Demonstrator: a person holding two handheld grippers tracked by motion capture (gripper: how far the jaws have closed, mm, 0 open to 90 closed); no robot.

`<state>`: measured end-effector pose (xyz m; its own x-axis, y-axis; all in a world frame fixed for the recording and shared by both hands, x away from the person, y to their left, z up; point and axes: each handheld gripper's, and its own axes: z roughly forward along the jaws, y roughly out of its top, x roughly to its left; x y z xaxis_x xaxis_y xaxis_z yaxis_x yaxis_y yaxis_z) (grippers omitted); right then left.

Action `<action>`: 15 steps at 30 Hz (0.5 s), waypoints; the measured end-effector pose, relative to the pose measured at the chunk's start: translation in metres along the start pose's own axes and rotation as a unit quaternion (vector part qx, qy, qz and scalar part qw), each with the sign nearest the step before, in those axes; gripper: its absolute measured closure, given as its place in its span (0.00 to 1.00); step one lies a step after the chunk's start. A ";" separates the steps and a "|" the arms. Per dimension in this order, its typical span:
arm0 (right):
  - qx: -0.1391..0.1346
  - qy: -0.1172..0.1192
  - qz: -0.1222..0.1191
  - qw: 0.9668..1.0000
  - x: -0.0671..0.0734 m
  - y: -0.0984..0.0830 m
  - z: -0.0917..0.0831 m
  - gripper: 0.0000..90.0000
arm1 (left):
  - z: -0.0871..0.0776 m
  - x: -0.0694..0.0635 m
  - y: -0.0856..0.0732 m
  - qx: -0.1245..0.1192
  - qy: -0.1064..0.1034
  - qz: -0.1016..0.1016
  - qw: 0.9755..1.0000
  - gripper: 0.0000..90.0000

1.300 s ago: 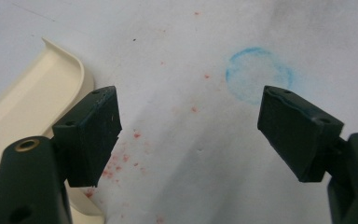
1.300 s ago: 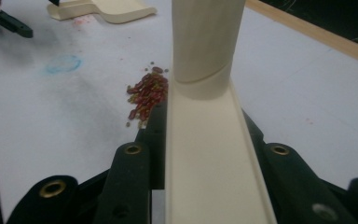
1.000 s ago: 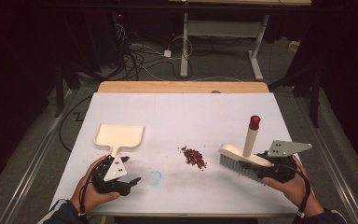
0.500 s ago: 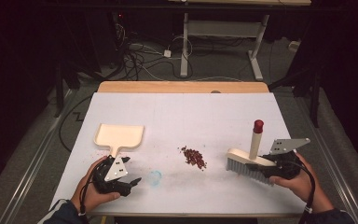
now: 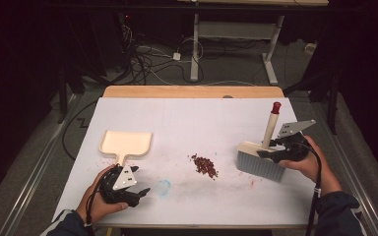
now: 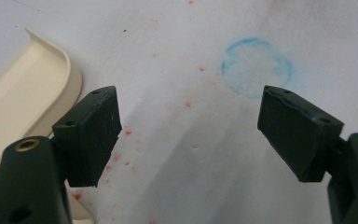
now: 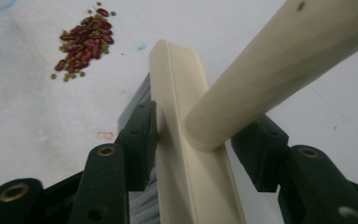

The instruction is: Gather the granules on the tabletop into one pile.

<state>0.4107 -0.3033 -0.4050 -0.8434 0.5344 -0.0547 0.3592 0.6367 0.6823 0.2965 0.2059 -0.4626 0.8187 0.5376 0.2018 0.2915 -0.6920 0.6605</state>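
Here the right gripper (image 5: 270, 147) sits at the cream brush (image 5: 260, 160) on the right side of the white desk (image 5: 187, 118). Its jaws have just been opening, and in the right gripper view they straddle the brush's back (image 7: 186, 154) near the base of the handle (image 7: 279, 60); the left pad lies against the back while the right pad stands just off it, so the grasp looks released. The brush stands on its grey bristles, its red-tipped handle tilted upward. A small pile of dark red beans (image 5: 205, 165) lies just left of it. The left gripper (image 5: 135, 192) rests with jaws spread wide and empty, just beside the cream dustpan (image 5: 125, 142) and near a blue ring mark (image 6: 256, 67).
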 end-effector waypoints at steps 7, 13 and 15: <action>0.017 -0.056 0.013 0.998 -0.013 0.009 0.018 0.39 | 0.001 0.000 0.000 0.001 -0.003 0.001 1.000 0.22; -0.030 -0.144 0.096 0.984 -0.027 0.009 0.023 0.35 | 0.003 -0.001 0.001 0.005 -0.005 0.006 1.000 0.22; -0.022 -0.169 0.106 0.980 -0.027 0.010 0.029 0.35 | 0.003 -0.002 0.002 0.004 -0.005 0.007 1.000 0.22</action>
<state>0.4486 -0.2949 -0.4176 -0.5690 0.8099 -0.1422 0.4878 0.4716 0.7346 0.2971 0.2021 -0.4640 0.8279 0.5224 0.2039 0.2831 -0.7032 0.6522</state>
